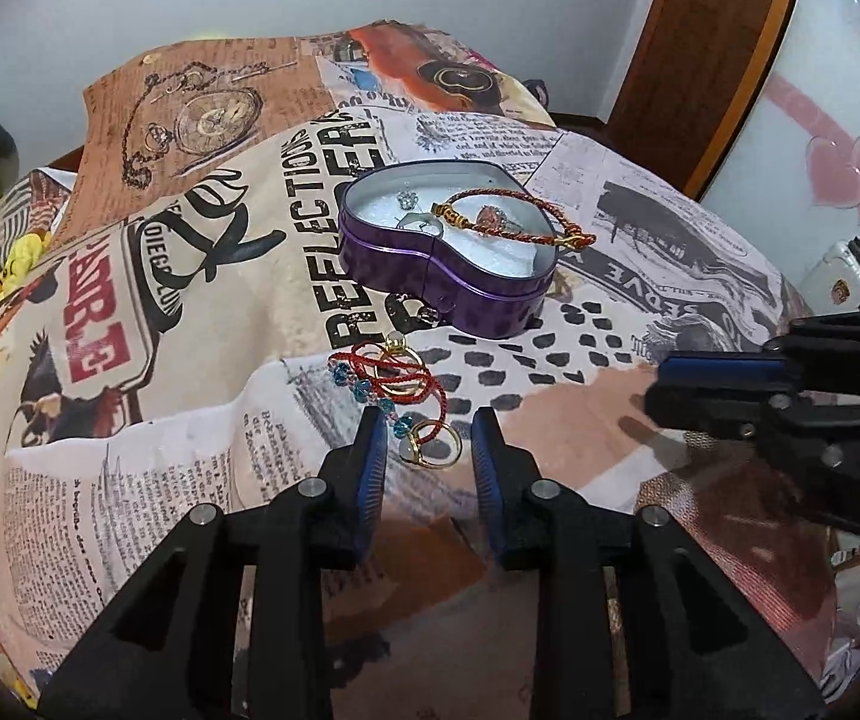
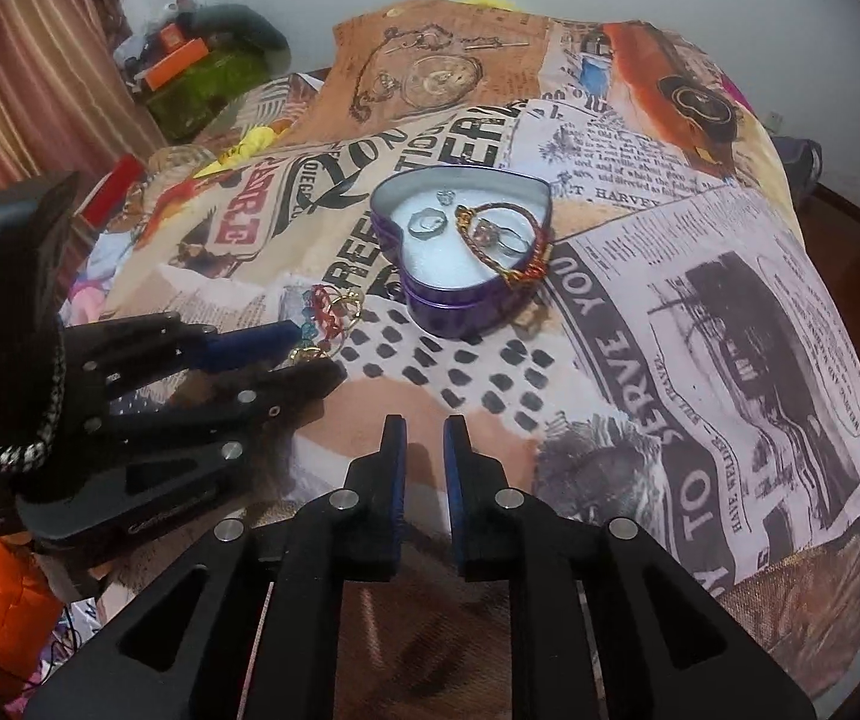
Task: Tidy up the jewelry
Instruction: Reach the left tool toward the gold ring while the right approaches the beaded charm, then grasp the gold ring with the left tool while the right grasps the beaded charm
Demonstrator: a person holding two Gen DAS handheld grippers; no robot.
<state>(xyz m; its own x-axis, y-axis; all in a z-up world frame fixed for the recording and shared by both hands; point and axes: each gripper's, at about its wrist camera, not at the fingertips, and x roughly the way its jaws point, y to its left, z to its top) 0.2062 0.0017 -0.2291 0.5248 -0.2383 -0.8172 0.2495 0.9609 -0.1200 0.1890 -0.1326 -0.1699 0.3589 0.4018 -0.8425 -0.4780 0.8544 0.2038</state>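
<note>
Cloth (image 1: 202, 276) in newsprint collage covers everything; purple heart tin (image 1: 448, 267) sits on it, a braided bracelet (image 1: 514, 219) draped over its rim. My left claw (image 1: 430, 435) — narrowly parted, empty — brackets a gold ring (image 1: 433, 450); my right claw (image 2: 424, 438) nearly closed, empty.

Your right gripper (image 2: 424, 429) hovers nearly closed and empty over the printed cloth (image 2: 700, 312); ahead, the purple heart-shaped tin (image 2: 460, 300) holds rings and a braided bracelet (image 2: 520, 267).
</note>
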